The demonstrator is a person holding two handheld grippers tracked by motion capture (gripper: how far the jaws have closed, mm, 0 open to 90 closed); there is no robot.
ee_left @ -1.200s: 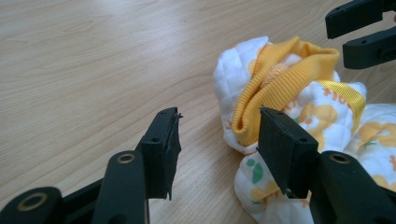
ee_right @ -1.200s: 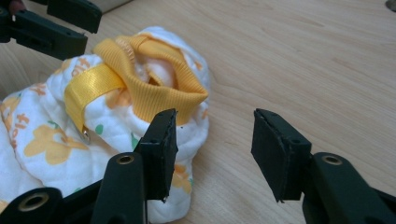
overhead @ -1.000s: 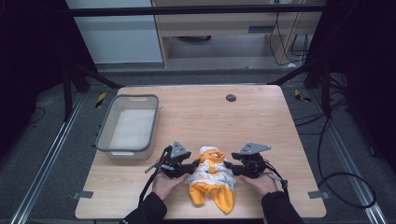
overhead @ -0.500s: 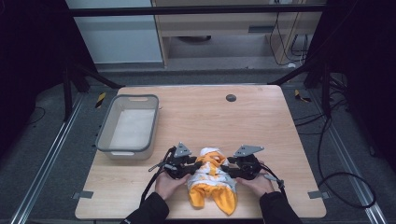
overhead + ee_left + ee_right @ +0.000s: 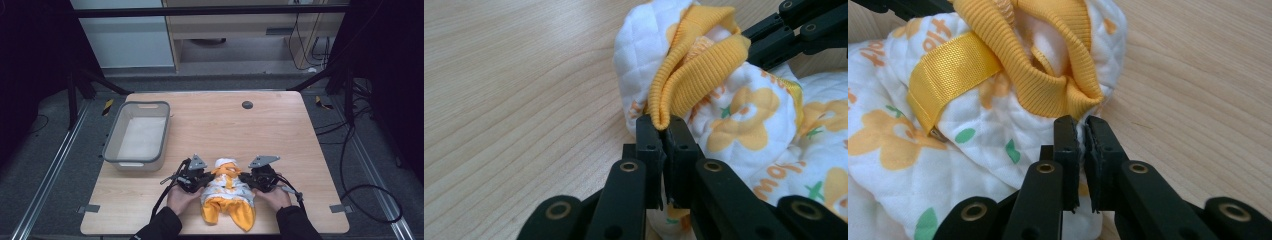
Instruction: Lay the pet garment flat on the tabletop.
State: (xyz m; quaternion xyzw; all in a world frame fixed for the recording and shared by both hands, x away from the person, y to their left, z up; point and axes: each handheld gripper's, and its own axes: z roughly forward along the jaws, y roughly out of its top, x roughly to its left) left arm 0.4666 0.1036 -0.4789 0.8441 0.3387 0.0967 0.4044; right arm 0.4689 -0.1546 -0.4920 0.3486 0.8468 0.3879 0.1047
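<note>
On garment [image 5: 227,192]: 2 clamped claws [image 5: 663,131] [image 5: 1081,129]

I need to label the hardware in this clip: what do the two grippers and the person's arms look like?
Both the left gripper and the right gripper are black, each topped by a grey three-cornered plate, with a black cable trailing back over the table. Up close, the fingers are flat black bars on linked arms with brass-coloured pivot rings. The person wears dark long sleeves.

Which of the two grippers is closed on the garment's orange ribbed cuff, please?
The left gripper: its jaws pinch the folded orange ribbed cuff. The right gripper instead grips white quilted fabric just below the ribbing.
</note>
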